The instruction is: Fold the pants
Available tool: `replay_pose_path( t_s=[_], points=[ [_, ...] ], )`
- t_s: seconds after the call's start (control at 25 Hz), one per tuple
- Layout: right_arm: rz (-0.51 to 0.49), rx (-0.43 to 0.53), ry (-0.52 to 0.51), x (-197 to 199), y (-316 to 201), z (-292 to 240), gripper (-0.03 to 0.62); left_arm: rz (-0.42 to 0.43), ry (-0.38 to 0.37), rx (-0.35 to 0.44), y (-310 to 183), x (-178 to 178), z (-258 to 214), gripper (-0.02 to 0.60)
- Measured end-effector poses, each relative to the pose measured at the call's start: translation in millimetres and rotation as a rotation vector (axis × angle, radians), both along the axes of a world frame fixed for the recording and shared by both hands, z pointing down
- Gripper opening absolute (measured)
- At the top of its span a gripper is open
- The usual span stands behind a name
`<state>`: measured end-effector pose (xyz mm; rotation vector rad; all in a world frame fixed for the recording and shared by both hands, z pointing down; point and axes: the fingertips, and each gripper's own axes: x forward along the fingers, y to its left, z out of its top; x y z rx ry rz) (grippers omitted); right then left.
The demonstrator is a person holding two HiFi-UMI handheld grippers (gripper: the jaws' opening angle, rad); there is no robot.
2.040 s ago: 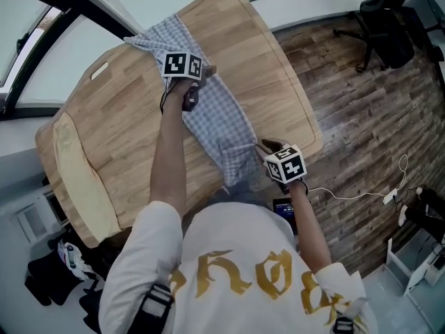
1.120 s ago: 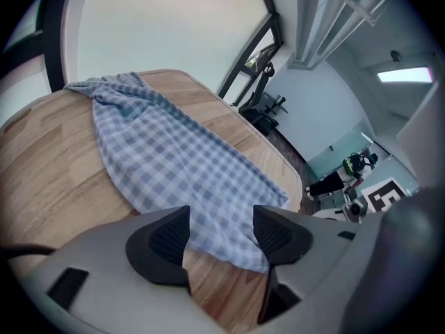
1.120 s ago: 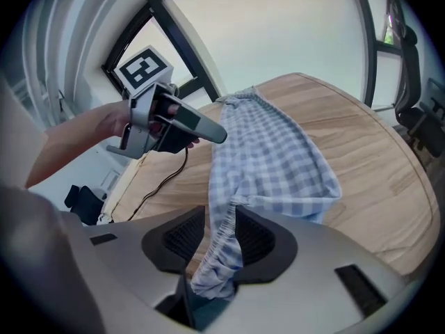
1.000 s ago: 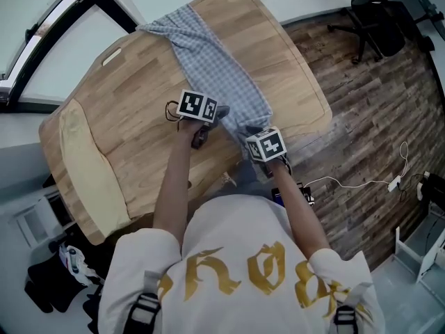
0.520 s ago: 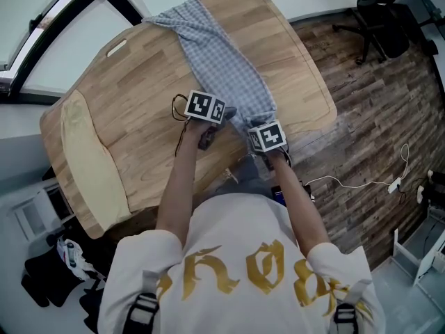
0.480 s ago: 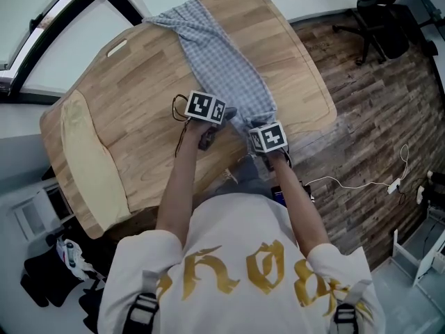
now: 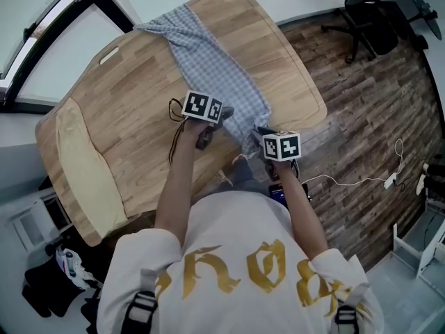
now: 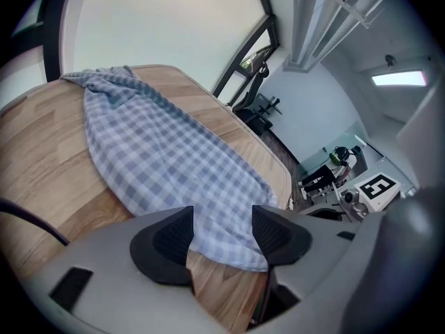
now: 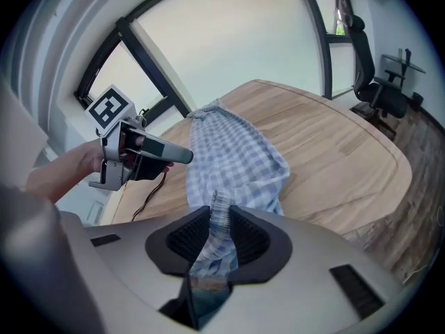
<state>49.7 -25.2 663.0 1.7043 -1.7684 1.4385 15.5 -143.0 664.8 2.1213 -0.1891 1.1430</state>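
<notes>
Blue-and-white checked pants [image 7: 215, 68] lie stretched out diagonally across the wooden table [image 7: 139, 103]. My left gripper [image 7: 224, 111] hovers over the near part of the pants, by their left edge. In the left gripper view it [image 8: 222, 218] stands open, with the cloth [image 8: 167, 152] flat on the wood below the jaws. My right gripper [image 7: 266, 131] is at the table's near right edge. Its jaws have just been closing and are shut on a raised fold of the pants' near end [image 9: 217, 218]. The rest of the pants [image 9: 233, 152] trails away from it.
A cream pad [image 7: 80, 165] lies along the table's left end. An office chair [image 7: 368, 26] stands on the plank floor at the upper right, and a white cable [image 7: 361, 179] runs over the floor to the right of the person. Windows border the table's far side.
My right gripper has shifted right, towards the table's near edge, with the pants' end pinched in it. The left gripper has stayed in place over the cloth.
</notes>
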Motion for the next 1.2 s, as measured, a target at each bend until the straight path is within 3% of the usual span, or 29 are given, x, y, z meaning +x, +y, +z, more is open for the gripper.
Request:
replay_pose_path(
  t_s=[0.56,0.96,1.2],
  points=[
    [0.272,-0.074,-0.066,44,56,32,0.13,0.064,0.008,-0.006,21,16,-5,0.278],
    [0.107,-0.136,0.204,51,69,25,0.204,0.016,0.042,0.018,3,3,-16,0.278],
    [0.179,-0.062,0.257,59,63,-4,0.206,-0.015,0.087,0.047,-13,-4,-29,0.278]
  ],
)
